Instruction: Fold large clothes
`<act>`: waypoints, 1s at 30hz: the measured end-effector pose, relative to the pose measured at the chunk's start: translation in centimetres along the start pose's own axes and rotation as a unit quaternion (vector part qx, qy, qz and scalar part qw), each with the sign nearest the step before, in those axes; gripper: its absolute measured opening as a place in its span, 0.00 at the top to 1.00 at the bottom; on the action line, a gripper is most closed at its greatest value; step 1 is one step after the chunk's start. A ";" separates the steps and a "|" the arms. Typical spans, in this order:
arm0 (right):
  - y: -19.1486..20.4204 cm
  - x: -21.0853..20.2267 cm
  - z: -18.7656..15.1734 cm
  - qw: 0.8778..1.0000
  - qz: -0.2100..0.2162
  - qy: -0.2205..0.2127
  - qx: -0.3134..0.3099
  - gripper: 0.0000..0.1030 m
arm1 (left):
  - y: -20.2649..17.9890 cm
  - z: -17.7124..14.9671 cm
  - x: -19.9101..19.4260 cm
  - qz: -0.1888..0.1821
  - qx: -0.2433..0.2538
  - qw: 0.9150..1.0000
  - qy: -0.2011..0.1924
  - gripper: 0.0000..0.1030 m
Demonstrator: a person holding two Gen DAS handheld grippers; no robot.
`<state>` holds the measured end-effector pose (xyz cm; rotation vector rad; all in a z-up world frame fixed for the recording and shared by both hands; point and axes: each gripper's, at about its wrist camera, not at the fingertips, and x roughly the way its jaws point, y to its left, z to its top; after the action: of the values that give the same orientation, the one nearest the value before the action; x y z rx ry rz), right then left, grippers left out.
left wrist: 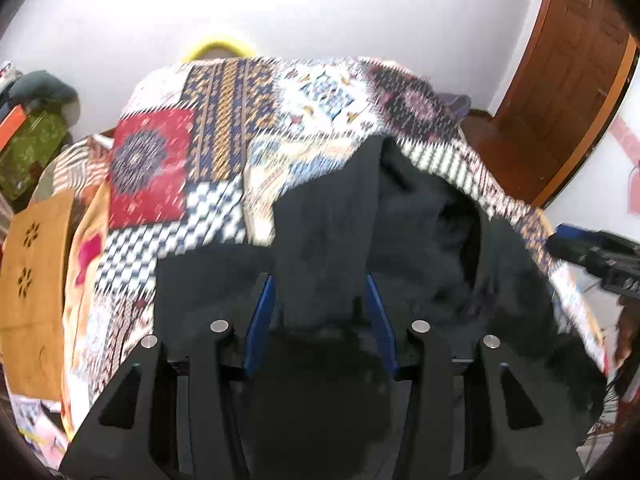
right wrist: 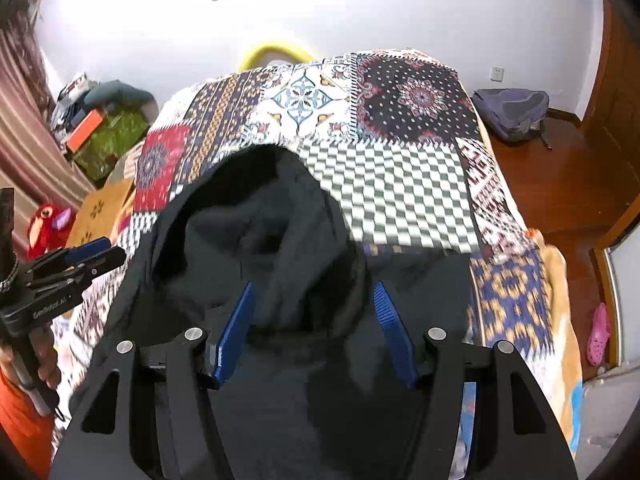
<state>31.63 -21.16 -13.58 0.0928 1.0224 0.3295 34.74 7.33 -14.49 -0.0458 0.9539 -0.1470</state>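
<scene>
A black hooded garment lies on the bed's patchwork cover, with its hood spread towards the far end. My left gripper stands open just over the garment's near part. A fold of black cloth sits between its blue pads, and I see no pinch on it. My right gripper is open too, with its blue pads either side of the hood's base. Each gripper shows at the edge of the other's view: the right gripper and the left gripper.
The patchwork cover spans the whole bed. A wooden stool and a red plush toy stand at the bed's left. A grey backpack and a pink shoe lie on the wooden floor at the right. A brown door is at the far right.
</scene>
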 end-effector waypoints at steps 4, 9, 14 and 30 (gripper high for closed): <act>-0.4 3.0 2.7 1.000 0.015 0.013 0.023 0.44 | -1.4 3.5 2.1 -0.013 0.012 1.000 -0.007 0.54; -1.8 8.3 4.7 0.996 0.040 0.050 0.065 0.44 | -2.1 5.8 6.9 -0.007 0.027 1.000 0.010 0.52; -3.4 12.0 4.3 0.990 0.044 0.084 0.107 0.44 | -1.3 6.6 11.4 -0.022 0.009 0.999 0.041 0.52; 1.4 -0.2 0.3 0.999 0.038 -0.018 -0.015 0.88 | -0.9 3.5 3.0 -0.067 0.014 0.998 0.001 0.89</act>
<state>31.45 -19.84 -12.92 0.1106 0.9789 0.4111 39.21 5.95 -14.78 -0.0845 0.9502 -0.2848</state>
